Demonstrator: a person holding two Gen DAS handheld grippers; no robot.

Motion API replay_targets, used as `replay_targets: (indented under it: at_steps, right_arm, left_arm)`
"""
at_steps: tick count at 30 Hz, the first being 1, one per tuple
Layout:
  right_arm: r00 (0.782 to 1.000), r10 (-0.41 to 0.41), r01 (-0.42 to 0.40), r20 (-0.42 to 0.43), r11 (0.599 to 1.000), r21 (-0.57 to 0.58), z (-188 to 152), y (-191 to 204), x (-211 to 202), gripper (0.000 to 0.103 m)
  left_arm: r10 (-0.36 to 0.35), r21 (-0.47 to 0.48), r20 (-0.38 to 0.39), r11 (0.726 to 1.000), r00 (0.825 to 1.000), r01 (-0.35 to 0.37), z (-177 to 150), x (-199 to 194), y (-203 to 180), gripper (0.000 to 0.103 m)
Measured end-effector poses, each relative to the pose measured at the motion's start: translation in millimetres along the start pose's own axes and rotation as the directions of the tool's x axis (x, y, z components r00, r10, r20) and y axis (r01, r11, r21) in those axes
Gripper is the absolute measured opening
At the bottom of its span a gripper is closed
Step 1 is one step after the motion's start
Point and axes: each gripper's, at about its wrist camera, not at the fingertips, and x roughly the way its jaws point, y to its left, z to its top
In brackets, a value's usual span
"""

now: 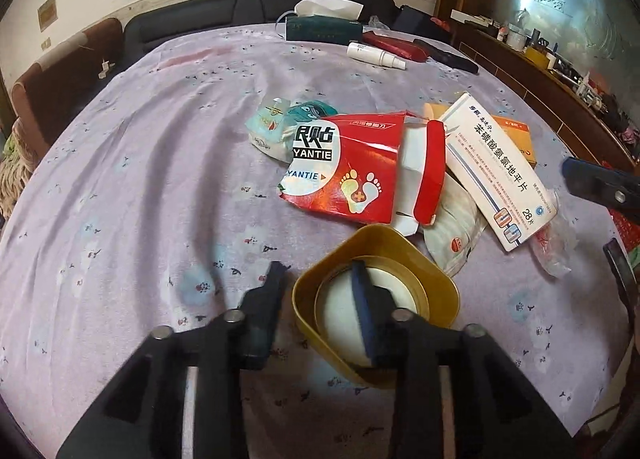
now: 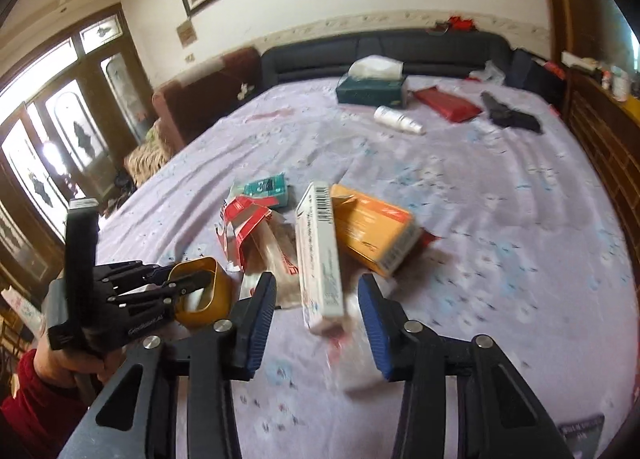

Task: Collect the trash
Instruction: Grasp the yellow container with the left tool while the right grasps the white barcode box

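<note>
A pile of trash lies mid-bed: a torn red foot-patch packet (image 1: pixel 356 167), a white medicine box (image 1: pixel 496 171) (image 2: pixel 320 255), an orange box (image 1: pixel 516 135) (image 2: pixel 376 231), small tissue packs (image 1: pixel 276 127) and clear wrappers (image 1: pixel 556 243). My left gripper (image 1: pixel 318 273) (image 2: pixel 184 279) is open, its right finger inside a yellow tub (image 1: pixel 376 299) (image 2: pixel 204 291), its left finger outside the rim. My right gripper (image 2: pixel 316 295) is open, hovering just in front of the white box and a clear wrapper (image 2: pixel 352 359); its fingertip (image 1: pixel 592 179) shows in the left wrist view.
At the bed's far end lie a green tissue box (image 1: pixel 324 27) (image 2: pixel 370 89), a white bottle (image 1: pixel 376 55) (image 2: pixel 398 119), a red pouch (image 2: pixel 446 103) and a black item (image 2: pixel 510 115). A dark headboard (image 2: pixel 380 51) backs the bed; a wooden shelf (image 1: pixel 560 75) runs along the right.
</note>
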Motion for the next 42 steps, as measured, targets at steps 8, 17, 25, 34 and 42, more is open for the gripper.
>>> replay_targets:
  at_steps: [8, 17, 25, 34, 42]
  right_arm:
    - [0.996, -0.014, 0.013, -0.088, 1.000, -0.013, 6, -1, 45, 0.028]
    - [0.999, -0.004, 0.002, 0.048, 1.000, 0.025, -20, 7, -8, 0.014]
    - [0.985, -0.063, 0.050, 0.158, 0.995, 0.083, -50, -9, -69, 0.014]
    - [0.973, -0.101, 0.070, 0.206, 0.986, 0.152, -72, -33, -110, 0.014]
    - [0.970, -0.107, 0.066, 0.218, 0.980, 0.187, -85, -45, -124, 0.014]
  left_arm:
    - [-0.009, 0.009, 0.037, 1.000, 0.999, 0.009, -5, -5, -2, 0.019]
    - [-0.002, -0.031, 0.166, 1.000, 0.986, 0.008, -13, -40, -15, 0.009]
    - [-0.037, 0.040, 0.235, 0.999, 0.971, 0.028, -10, -64, -61, 0.009]
    - [-0.067, 0.094, 0.244, 0.995, 0.967, 0.045, -9, -75, -99, 0.009]
    - [-0.078, 0.127, 0.257, 0.991, 0.963, 0.047, -11, -78, -126, 0.009]
